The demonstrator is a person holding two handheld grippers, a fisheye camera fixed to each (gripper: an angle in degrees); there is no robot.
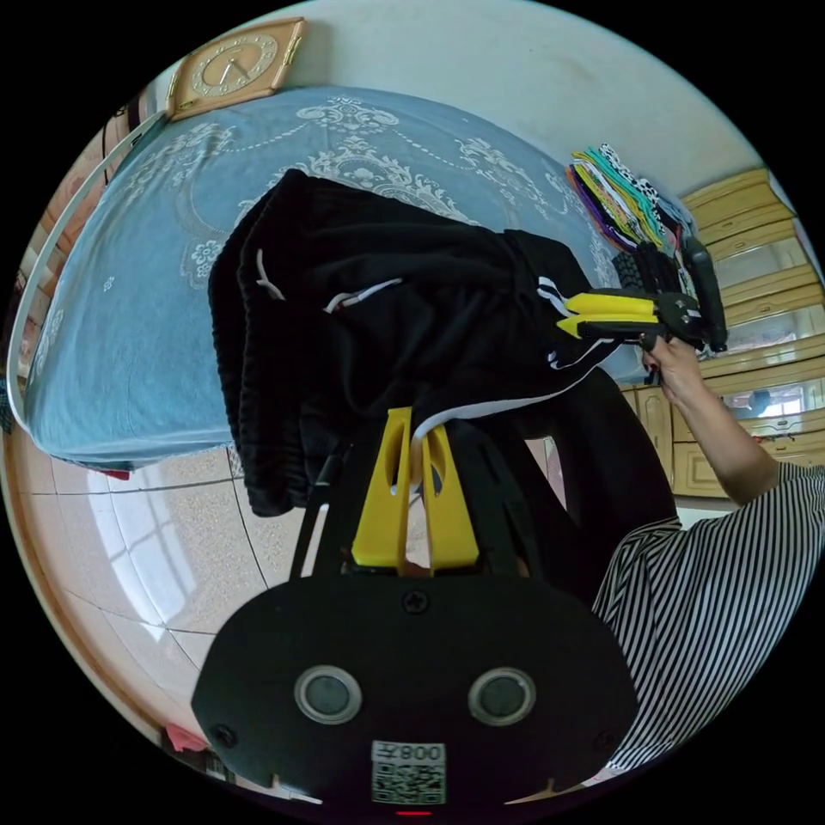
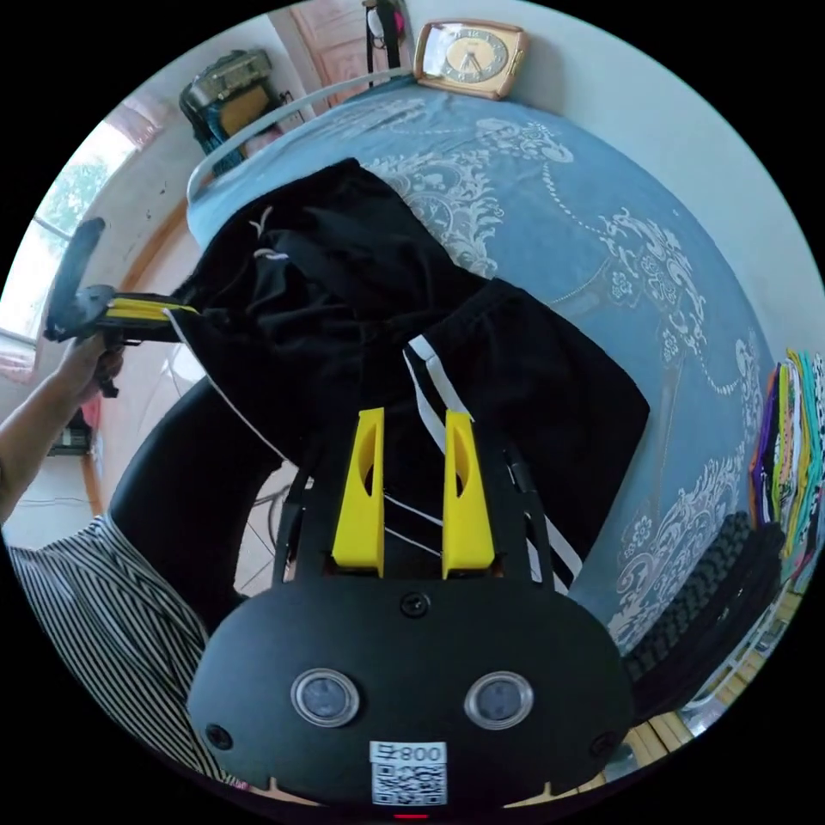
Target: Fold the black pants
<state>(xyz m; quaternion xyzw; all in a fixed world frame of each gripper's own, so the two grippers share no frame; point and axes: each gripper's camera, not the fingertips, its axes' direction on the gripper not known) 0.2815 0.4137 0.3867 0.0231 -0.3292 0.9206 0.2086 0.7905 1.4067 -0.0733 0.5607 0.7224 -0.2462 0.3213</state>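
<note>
The black pants [image 1: 387,292] with white side stripes hang bunched between my two grippers, partly resting on the blue bed [image 1: 129,326]. My left gripper [image 1: 418,430] is shut on a white-striped edge of them, the jaws pressed close together. In the same view my right gripper [image 1: 563,316] pinches the pants further right, held by a hand [image 1: 679,369]. In the right gripper view the pants [image 2: 344,301] spread over the bed [image 2: 601,215]. My right gripper [image 2: 415,421] holds striped fabric between its jaws, and my left gripper [image 2: 176,311] grips the far left edge.
A wooden clock [image 2: 468,47] leans at the bed's far end. A stack of colourful folded clothes [image 2: 786,447] and a dark knitted item [image 2: 705,584] sit on the bed's edge. Tiled floor [image 1: 146,550] lies below. Wooden cabinets [image 1: 756,258] stand behind. A striped shirt [image 1: 705,619] is close by.
</note>
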